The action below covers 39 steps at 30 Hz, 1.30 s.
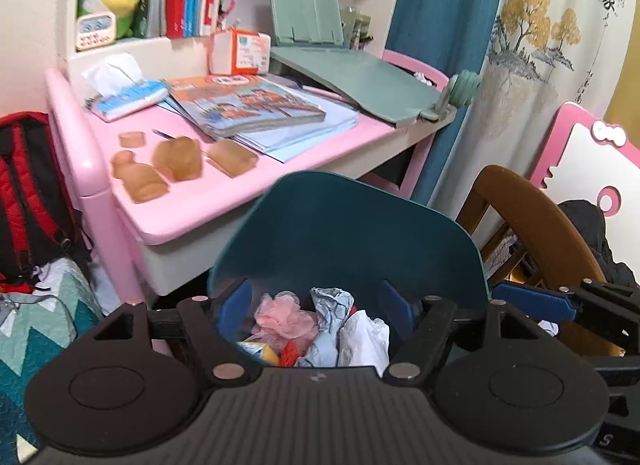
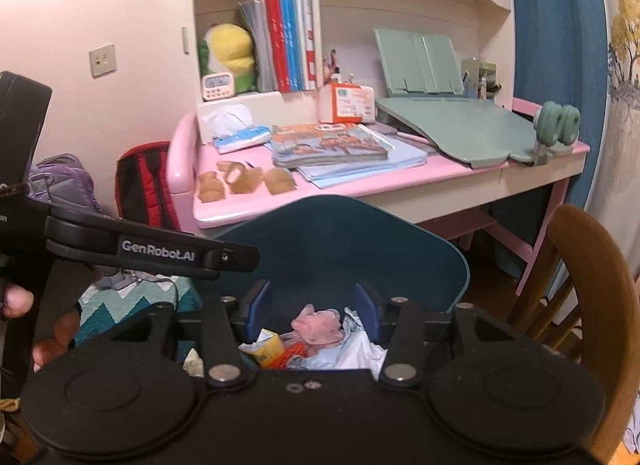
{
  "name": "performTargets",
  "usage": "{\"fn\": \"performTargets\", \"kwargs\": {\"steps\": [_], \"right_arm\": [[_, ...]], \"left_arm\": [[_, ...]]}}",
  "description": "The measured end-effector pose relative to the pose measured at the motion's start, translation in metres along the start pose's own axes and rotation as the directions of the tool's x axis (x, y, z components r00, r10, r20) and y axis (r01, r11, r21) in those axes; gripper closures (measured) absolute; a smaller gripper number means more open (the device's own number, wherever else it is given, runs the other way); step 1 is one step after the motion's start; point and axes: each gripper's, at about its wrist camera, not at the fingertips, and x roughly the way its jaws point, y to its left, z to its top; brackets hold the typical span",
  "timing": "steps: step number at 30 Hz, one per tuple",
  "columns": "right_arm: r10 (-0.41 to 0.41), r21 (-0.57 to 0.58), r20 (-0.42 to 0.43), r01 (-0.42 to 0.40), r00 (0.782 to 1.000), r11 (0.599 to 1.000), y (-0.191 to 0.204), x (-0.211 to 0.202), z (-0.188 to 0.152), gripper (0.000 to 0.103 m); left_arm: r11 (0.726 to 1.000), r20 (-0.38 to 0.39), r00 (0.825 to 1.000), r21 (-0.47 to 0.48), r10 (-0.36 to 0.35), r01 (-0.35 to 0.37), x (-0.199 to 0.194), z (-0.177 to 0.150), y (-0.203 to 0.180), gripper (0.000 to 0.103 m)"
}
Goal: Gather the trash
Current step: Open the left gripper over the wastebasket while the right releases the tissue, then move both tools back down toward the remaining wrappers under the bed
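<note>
The trash already collected sits in a dark teal plastic bin with a tall rounded back flap (image 1: 344, 225), near and low in both views, just in front of the pink counter (image 1: 224, 201). Inside lie a pink gauzy mesh scrap (image 1: 286, 317), crumpled pale blue and white paper (image 1: 340, 329) and a small yellow carton (image 2: 269, 347).

Both tools hang over the bin mouth. The left tool (image 1: 316, 309) has its blue pads apart with nothing pressed between them; the right tool (image 2: 313, 311) stands likewise apart and empty.

What probably remains is the row of translucent amber wrapper-like pieces (image 1: 180, 165) on the near left part of the counter, left of the stack of orange-covered books (image 1: 256, 105). They look light, thin and crinkly, likely to slide on the smooth top and to crush instead of resisting. A pinch across a raised fold or the narrow middle should hold best.

Each piece is oblong. In the left wrist view their long axes run roughly from far left to near right, lying side by side. Blur hides their exact ends.
</note>
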Motion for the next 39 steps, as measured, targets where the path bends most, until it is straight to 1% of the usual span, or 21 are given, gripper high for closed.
{"fn": "performTargets", "kwargs": {"steps": [5,7,8,12,15,18,20,22,23,25,28,32,34,36,39], "right_arm": [[0.015,-0.019,0.022,-0.015,1.000,1.000,0.021,-0.023,0.000,0.055],[0.033,-0.030,0.029,-0.032,0.999,0.999,0.031,-0.030,-0.001,0.055],[0.045,-0.037,0.028,-0.044,0.999,0.998,0.036,-0.034,-0.002,0.055],[0.081,-0.063,0.035,-0.079,0.996,0.995,0.062,-0.044,-0.003,0.055],[0.111,-0.092,0.042,-0.107,0.993,0.990,0.086,-0.050,-0.005,0.055],[0.152,-0.126,0.035,-0.146,0.988,0.981,0.112,-0.053,-0.008,0.054],[0.179,-0.145,0.025,-0.174,0.983,0.974,0.131,-0.052,-0.012,0.054],[0.207,-0.157,0.010,-0.203,0.978,0.967,0.149,-0.048,-0.016,0.054],[0.221,-0.164,0.000,-0.218,0.975,0.962,0.159,-0.045,-0.019,0.054],[0.246,-0.174,-0.025,-0.247,0.969,0.953,0.176,-0.037,-0.026,0.053],[0.292,-0.169,-0.076,-0.301,0.953,0.939,0.203,-0.016,-0.040,0.053],[0.337,-0.135,-0.138,-0.355,0.931,0.925,0.231,0.018,-0.068,0.053],[0.344,-0.135,-0.148,-0.363,0.927,0.922,0.246,0.036,-0.086,0.053],[0.348,-0.127,-0.188,-0.374,0.919,0.919,0.259,0.059,-0.106,0.052],[0.360,-0.066,-0.292,-0.395,0.886,0.916,0.277,0.102,-0.134,0.052]], "left_arm": [[1.000,0.016,1.000,0.000,-0.003,0.003,-0.036,-0.009,0.008,0.031],[1.000,0.029,1.000,0.004,-0.008,0.008,-0.052,-0.014,0.011,0.023],[1.000,0.039,0.999,0.005,-0.007,0.007,-0.061,-0.017,0.013,0.022],[1.000,0.053,0.999,-0.002,-0.008,0.008,-0.091,-0.028,0.024,0.021],[1.000,0.054,0.998,0.006,0.018,-0.018,-0.112,-0.039,0.035,0.021],[0.998,0.075,0.996,0.012,0.054,-0.055,-0.135,-0.051,0.051,0.021],[0.998,0.086,0.994,-0.003,0.063,-0.063,-0.150,-0.060,0.066,0.019],[0.997,0.091,0.993,-0.030,0.073,-0.070,-0.163,-0.070,0.083,0.011],[0.996,0.094,0.992,-0.044,0.080,-0.077,-0.170,-0.076,0.093,0.009],[0.994,0.100,0.990,-0.071,0.094,-0.087,-0.182,-0.088,0.113,0.002],[0.986,0.099,0.987,-0.126,0.124,-0.111,-0.195,-0.110,0.147,0.001],[0.968,0.074,0.984,-0.205,0.164,-0.146,-0.201,-0.147,0.199,0.001],[0.958,0.056,0.981,-0.234,0.185,-0.167,-0.198,-0.167,0.223,0.000],[0.946,0.034,0.976,-0.257,0.215,-0.199,-0.191,-0.192,0.247,0.000],[0.923,-0.028,0.970,-0.301,0.242,-0.239,-0.171,-0.229,0.282,0.000]]}}
